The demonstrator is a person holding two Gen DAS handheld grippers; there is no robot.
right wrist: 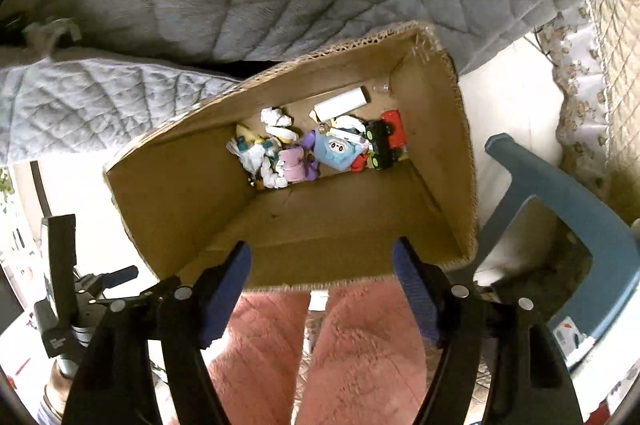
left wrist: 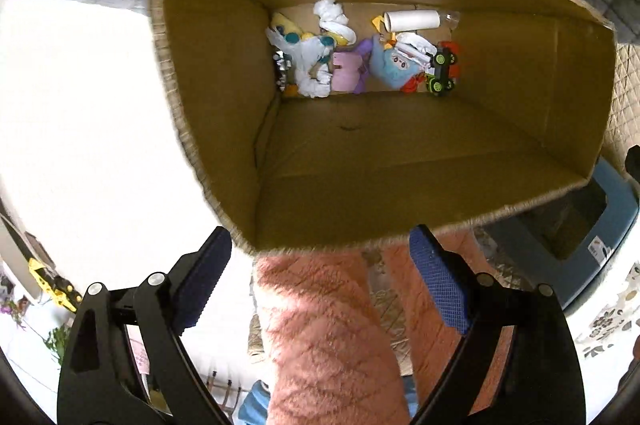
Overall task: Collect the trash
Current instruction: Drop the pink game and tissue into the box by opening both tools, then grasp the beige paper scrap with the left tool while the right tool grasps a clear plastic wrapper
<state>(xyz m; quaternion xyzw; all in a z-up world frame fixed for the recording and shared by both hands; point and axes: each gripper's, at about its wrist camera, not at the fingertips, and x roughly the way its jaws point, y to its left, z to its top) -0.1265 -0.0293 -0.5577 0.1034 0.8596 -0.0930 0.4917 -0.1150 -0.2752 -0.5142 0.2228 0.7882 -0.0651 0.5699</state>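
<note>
Both claws wide and empty over the cardboard box point(right wrist: 336, 225), so target the crumpled tissue point(right wrist: 276, 119) frame center, not the toy car point(right wrist: 386, 141).

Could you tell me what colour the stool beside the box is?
The stool is blue, clearest in the right wrist view.

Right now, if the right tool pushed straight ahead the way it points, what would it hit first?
Most likely the near inner wall of the cardboard box, which fills the line between the open right tool and the toys and crumpled paper at the bottom. Depth is hard to judge through the fisheye.
</note>
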